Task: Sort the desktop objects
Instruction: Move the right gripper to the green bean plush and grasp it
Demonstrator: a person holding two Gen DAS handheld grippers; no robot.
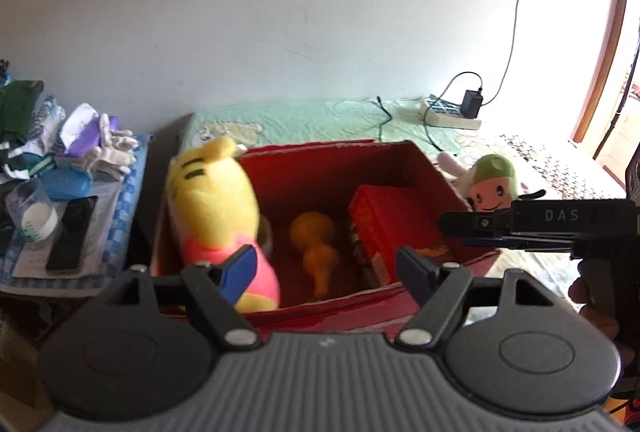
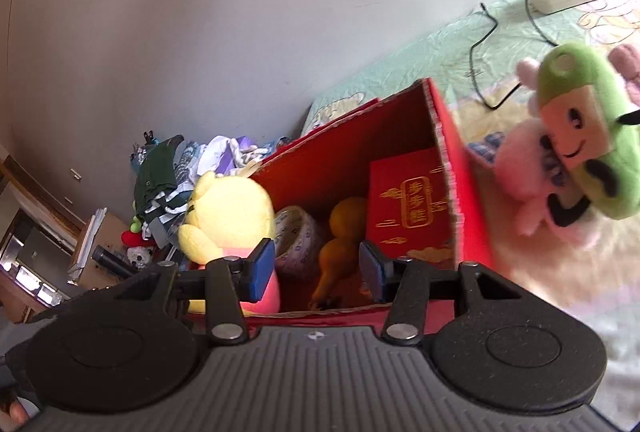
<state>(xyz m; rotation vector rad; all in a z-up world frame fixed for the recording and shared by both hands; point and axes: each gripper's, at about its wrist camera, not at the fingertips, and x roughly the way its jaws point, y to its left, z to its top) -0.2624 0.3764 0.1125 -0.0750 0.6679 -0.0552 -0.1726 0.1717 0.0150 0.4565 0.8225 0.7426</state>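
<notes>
Red box [image 1: 320, 167] on the bed [image 1: 304, 119], open-topped, holds a yellow bear plush [image 1: 216, 207] in a pink shirt upright at its left wall, an orange gourd [image 1: 316, 244], tape roll [image 2: 296, 240] and a red gift box [image 2: 408, 199]. Green-capped plush [image 2: 580, 135] lies just outside, right. Left tongs [image 1: 324, 268] and right tongs [image 2: 316, 268] both spread, holding nothing.

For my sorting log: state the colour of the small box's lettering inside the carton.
Gold, on the small red box; clearest in the right wrist view.
</notes>
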